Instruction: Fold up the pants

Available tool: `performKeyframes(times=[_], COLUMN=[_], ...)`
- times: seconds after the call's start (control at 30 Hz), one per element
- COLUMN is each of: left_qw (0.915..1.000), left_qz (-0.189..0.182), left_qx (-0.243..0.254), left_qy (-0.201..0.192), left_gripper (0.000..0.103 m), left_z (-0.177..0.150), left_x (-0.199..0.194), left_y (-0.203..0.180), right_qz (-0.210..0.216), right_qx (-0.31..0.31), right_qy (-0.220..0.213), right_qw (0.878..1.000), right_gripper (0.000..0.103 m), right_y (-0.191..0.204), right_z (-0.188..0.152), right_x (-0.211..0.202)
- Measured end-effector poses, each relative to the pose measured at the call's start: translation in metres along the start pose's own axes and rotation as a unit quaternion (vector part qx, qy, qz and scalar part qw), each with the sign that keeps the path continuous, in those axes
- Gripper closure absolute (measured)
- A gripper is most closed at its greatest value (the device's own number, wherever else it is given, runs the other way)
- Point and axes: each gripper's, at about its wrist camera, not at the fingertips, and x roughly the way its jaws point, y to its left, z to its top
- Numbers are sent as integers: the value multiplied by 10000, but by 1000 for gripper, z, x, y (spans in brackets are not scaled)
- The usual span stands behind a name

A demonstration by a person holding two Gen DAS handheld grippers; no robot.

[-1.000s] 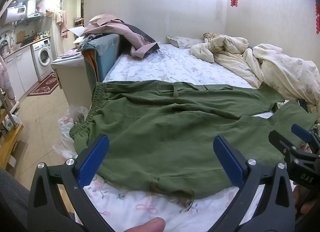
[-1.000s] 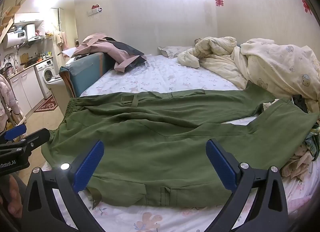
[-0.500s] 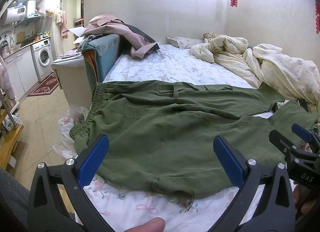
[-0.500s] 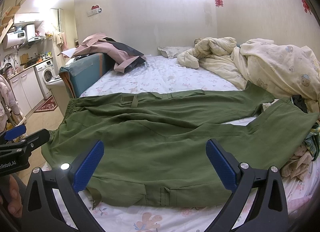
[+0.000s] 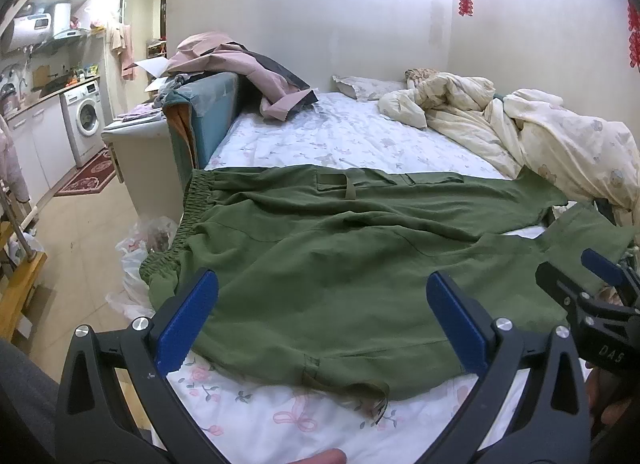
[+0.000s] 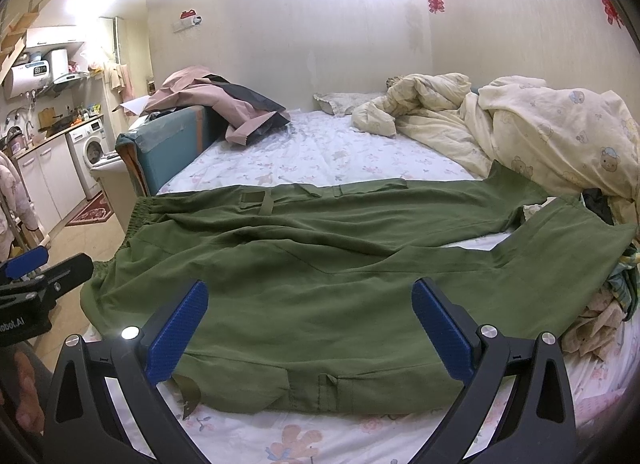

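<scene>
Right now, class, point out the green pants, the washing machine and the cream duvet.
green pants [image 5: 340,276]: left wrist view, seat fabric.
washing machine [image 5: 85,119]: left wrist view, round door.
cream duvet [image 6: 552,143]: right wrist view, bear-print top.

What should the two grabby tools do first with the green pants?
Probably lower both and pinch the near edge of the green pants. The pants lie spread flat on the bed sheet, legs apart, unfolded. The left tool and right tool hover open, holding nothing.
</scene>
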Motion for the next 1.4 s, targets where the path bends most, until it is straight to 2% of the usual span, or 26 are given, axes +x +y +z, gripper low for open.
performKeyframes(times=[0.73,1.4], left_qw=[10000,9999], left_qz=[20,60], left_qx=[-2,-73], left_qy=[-22,54], left_gripper=[0,0], left_z=[-1,-1], left_x=[-1,1], left_y=[0,5], right_qz=[-24,-54], right_qx=[-5,15], right_qy=[-53,73], right_qw=[10000,10000], right_gripper=[0,0], right_y=[0,-1], right_z=[3,0], right_x=[-4,2])
